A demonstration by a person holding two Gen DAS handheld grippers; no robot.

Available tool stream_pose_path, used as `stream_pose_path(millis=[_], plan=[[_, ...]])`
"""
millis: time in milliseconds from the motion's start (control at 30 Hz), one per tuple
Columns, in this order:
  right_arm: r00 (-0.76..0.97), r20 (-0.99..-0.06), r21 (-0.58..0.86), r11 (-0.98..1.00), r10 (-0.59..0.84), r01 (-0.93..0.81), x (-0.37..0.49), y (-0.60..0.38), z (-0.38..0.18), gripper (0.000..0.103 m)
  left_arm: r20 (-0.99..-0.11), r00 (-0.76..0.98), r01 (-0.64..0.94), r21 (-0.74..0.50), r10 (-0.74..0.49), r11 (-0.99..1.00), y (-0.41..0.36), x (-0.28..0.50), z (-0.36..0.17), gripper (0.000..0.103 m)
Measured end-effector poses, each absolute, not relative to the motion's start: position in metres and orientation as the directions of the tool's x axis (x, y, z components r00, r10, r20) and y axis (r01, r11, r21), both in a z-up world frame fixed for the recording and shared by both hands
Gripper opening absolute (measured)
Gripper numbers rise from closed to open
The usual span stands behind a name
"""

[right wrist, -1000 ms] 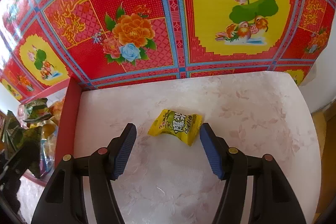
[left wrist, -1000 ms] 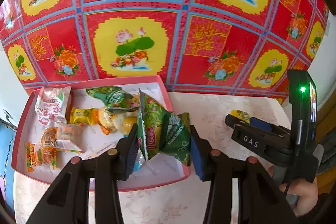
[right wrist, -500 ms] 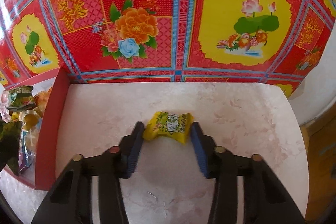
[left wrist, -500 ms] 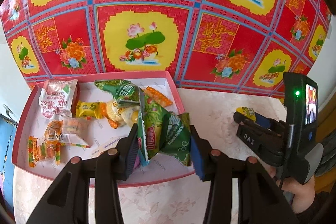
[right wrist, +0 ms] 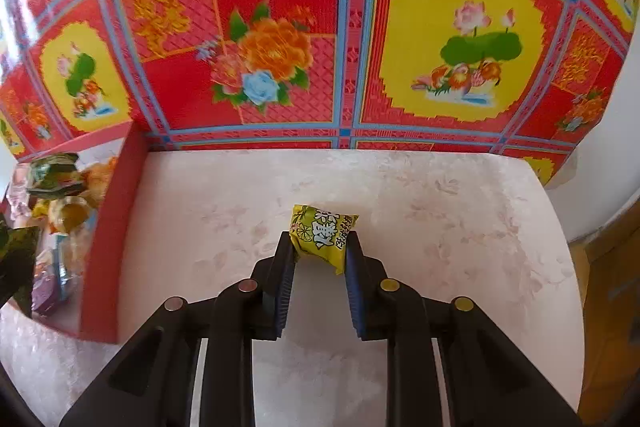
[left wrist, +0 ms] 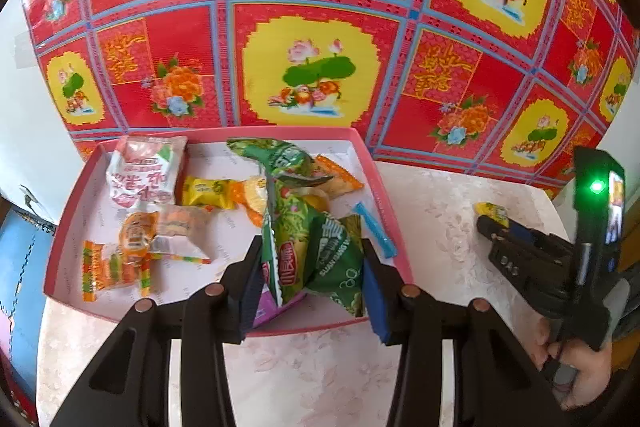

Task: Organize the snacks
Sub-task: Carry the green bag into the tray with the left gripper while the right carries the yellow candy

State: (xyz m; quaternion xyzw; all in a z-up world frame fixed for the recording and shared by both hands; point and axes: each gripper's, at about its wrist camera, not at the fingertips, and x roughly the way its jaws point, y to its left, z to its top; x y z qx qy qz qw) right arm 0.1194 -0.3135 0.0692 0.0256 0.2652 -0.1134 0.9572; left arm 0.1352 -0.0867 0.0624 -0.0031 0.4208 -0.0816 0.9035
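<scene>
Pink cardboard forms the shallow box [left wrist: 384, 195] standing at the left end of the pale, flower-patterned table [right wrist: 440, 195], hard against the red and yellow backdrop [left wrist: 312, 27]. Inside it lie assorted packets: a white and red one [left wrist: 144, 171] in the far left corner, a yellow sweet [left wrist: 204, 191] beside it, orange wrappers [left wrist: 136, 235] nearer the front wall. The left gripper [left wrist: 308, 267] is clenched on a bundle of green snack bags [left wrist: 308, 247], held over the box's near right corner and not yet let go. To the right, on bare tabletop well clear of the box, the yellow candy packet [right wrist: 322, 233] sits between the pads [right wrist: 285, 275] of the right gripper [right wrist: 316, 267]; the jaws are closing and both pads now press the wrapper, which has buckled upward. Step in hand, by my judgement: securing the last loose snack while the green bags await release. The next move calls for a lift clear of the table and a carry leftward over the box wall. Compared with a second ago, the right jaws stood wide with the packet lying flat between them, untouched; the left grip is unchanged, though it has drifted further over the box.
</scene>
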Motion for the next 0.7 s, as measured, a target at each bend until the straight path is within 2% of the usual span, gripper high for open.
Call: stream_pose_path(millis=[400,700], plan=[[0.886,-0.459,-0.007,0.998,-0.056,0.06,0.075,-0.245,0.09,0.025,-0.744,0.663,0.063,-0.057,-0.084,0.996,-0.053,0.124,0.071,0.046],[0.896,-0.444,-0.032,0.998,0.026,-0.045,0.081,-0.199,0.095,0.025,-0.739,0.673,-0.003,-0.053,-0.037,0.999,-0.023,0.123,0.069,0.046]])
